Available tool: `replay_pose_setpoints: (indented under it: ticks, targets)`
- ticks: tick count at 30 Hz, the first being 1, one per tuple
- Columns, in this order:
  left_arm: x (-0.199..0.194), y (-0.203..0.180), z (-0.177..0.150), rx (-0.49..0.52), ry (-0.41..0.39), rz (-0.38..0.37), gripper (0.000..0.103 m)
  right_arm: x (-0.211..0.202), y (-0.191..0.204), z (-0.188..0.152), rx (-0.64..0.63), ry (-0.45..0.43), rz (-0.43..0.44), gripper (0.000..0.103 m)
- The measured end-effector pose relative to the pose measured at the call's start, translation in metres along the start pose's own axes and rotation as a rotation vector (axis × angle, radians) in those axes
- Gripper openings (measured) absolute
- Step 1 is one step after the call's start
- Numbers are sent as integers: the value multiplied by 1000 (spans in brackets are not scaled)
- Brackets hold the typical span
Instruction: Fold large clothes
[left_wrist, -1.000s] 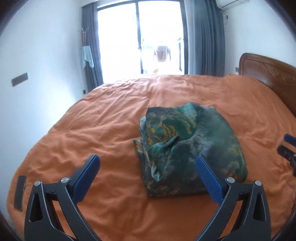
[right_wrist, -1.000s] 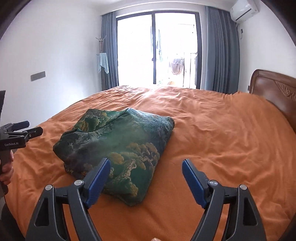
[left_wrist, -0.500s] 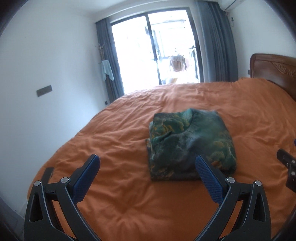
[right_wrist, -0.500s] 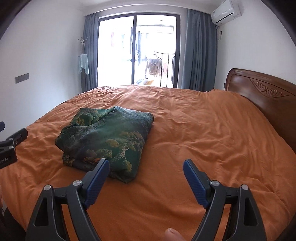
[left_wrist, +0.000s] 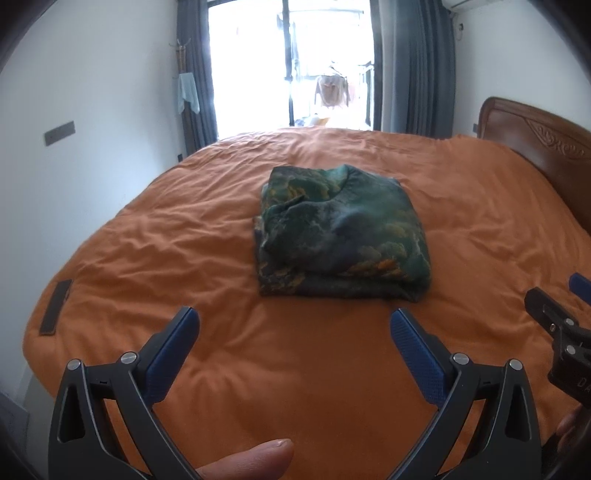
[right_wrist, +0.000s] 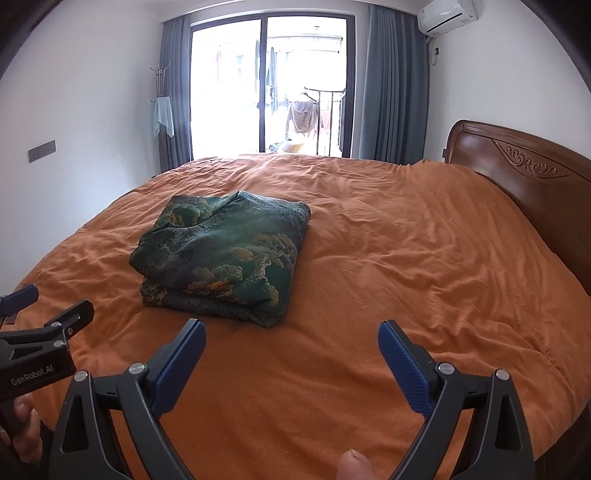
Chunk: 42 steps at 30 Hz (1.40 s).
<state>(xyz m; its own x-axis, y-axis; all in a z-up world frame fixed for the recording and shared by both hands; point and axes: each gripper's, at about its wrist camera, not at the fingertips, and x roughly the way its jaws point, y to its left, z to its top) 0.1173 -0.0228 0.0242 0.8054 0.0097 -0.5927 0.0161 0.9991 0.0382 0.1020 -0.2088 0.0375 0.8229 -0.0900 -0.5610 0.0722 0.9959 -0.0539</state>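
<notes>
A green patterned garment (left_wrist: 340, 232) lies folded into a thick rectangle on the orange bed cover (left_wrist: 207, 266). It also shows in the right wrist view (right_wrist: 225, 254). My left gripper (left_wrist: 293, 328) is open and empty, held back from the garment's near edge. My right gripper (right_wrist: 291, 341) is open and empty, in front of the garment's near right corner. The right gripper's tip shows at the right edge of the left wrist view (left_wrist: 554, 321), and the left gripper shows at the left edge of the right wrist view (right_wrist: 40, 328).
A wooden headboard (right_wrist: 524, 184) runs along the bed's right side. A dark flat object (left_wrist: 55, 306) lies near the bed's left edge. A window with grey curtains (right_wrist: 391, 85) is behind the bed, a white wall to the left.
Both grippers have pulled back and up from the folded garment, which now sits farther off in both views. The garment has not moved on the bed.
</notes>
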Motion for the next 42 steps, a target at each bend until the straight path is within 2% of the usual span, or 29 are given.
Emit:
replay_pose_setpoints:
  ticks: [1,7,12,18,22,29,32,42]
  targets:
    - [0,-2,-1,5,-2,1,103,-1,1,0,2,3,4,103]
    - [-5,-10,-5,29,-26,17,103,-9,7,-2,-21,15,-16,103]
    - [-5,-12,-5,18,-5,17,103,-11,5,-2,-21,22,-40,103]
    - [-8,-15,-5,11,11,-30,103,-13,0,-2,-5,29,-59,103]
    - [-11,-22,-4,33,0,1,103,-15,-1,-2,3,21,-64,103]
    - [-17,-23,-3,27,-13,17,103,-12,-1,-4,-8,32,-23,103]
    - [-17,-25,-2,39,-13,17,103,-16,-1,-3,-14,8,-29,103]
    - [-18,-27,0,27,6,-1,103,-15,-5,0,-5,26,-42,103]
